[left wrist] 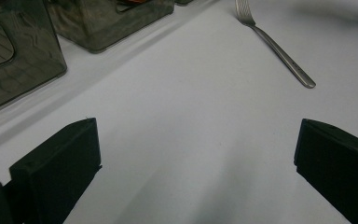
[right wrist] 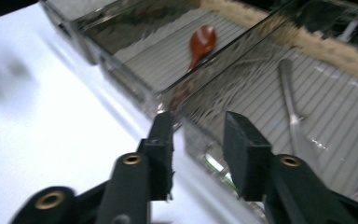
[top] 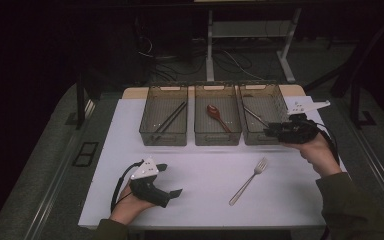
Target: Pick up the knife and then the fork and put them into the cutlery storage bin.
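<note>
A silver fork (top: pixel 248 181) (left wrist: pixel 275 44) lies on the white table, right of centre. My left gripper (top: pixel 171 179) (left wrist: pixel 196 135) rests near the front left of the table, jaws wide open with bare tabletop between them. My right gripper (top: pixel 269 131) (right wrist: pixel 199 120) hovers at the front right corner of the right-hand bin (top: pixel 257 138); its jaws stand a small gap apart with nothing between them. That bin holds a metal utensil (top: pixel 254 115) (right wrist: pixel 291 112). A brown spoon (top: pixel 216 116) (right wrist: pixel 200 44) lies in the middle bin (top: pixel 217 137).
Three smoky clear bins stand in a row at the back of the table; the left bin (top: pixel 163 137) (left wrist: pixel 23 60) holds black chopsticks (top: pixel 172 118). Dark floor, cables and a desk frame lie beyond the far edge.
</note>
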